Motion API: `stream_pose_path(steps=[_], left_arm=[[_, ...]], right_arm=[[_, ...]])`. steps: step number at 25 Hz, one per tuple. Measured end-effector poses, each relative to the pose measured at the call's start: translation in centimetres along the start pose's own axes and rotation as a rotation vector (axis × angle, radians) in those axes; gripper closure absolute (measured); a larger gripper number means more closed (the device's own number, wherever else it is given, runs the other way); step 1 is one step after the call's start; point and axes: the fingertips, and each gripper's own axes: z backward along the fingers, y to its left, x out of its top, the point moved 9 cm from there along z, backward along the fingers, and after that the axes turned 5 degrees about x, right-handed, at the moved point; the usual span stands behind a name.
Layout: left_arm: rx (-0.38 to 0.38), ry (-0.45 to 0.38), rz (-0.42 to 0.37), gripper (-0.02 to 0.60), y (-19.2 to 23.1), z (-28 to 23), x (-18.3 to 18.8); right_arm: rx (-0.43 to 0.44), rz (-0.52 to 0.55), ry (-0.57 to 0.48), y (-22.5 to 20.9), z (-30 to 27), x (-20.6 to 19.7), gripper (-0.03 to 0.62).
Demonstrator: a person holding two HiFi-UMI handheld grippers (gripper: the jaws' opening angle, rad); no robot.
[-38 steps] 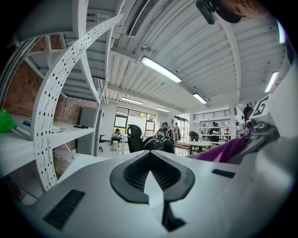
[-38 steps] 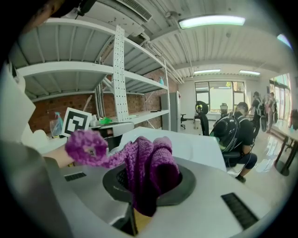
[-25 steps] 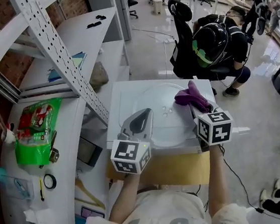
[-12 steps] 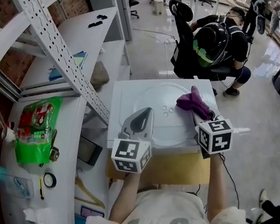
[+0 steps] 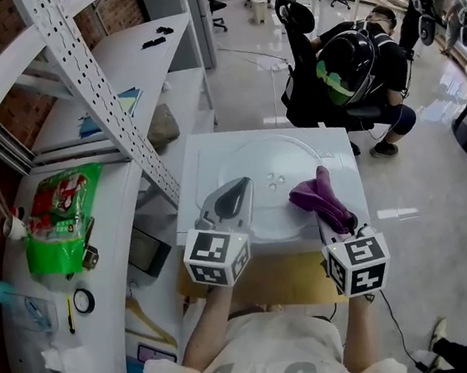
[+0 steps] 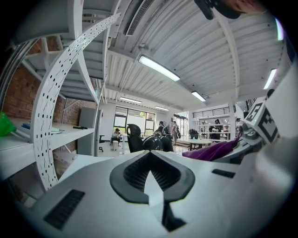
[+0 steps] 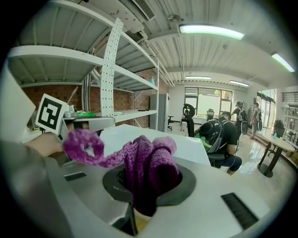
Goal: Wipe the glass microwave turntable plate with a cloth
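Observation:
The clear glass turntable plate (image 5: 271,161) lies flat on a white tabletop (image 5: 200,156), seen in the head view. My left gripper (image 5: 236,194) rests over the plate's left rim with its jaws shut. In the left gripper view (image 6: 151,183) only a pale sliver shows between its tips, and I cannot tell whether they pinch the rim. My right gripper (image 5: 335,215) is shut on a purple knitted cloth (image 5: 317,196), which lies on the plate's near right part. In the right gripper view the cloth (image 7: 149,172) bulges up out of the jaws, with a loose loop trailing left.
A perforated white shelf upright (image 5: 95,89) slants down beside the table's left edge. On the left counter lie a green bag (image 5: 55,216) and a tape roll (image 5: 82,301). A person in a black chair (image 5: 354,65) sits just beyond the table. A brown board (image 5: 287,280) lies below the table's near edge.
My right gripper has drawn the purple cloth toward me down the plate's right side. The left gripper and the plate have stayed put.

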Motion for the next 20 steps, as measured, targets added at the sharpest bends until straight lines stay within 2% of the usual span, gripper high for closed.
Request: stream_pose_path(steps=[13, 20], left_arm=[[-0.006, -0.005, 0.011, 0.580, 0.1, 0.1, -0.1], [-0.014, 0.001, 0.034, 0.580, 0.4, 0.1, -0.2]], right_arm=[[0.051, -0.064, 0.011, 2.2, 2.6, -2.4, 0.536], [0.070, -0.083, 0.002, 2.4, 3.0, -2.2, 0.536]])
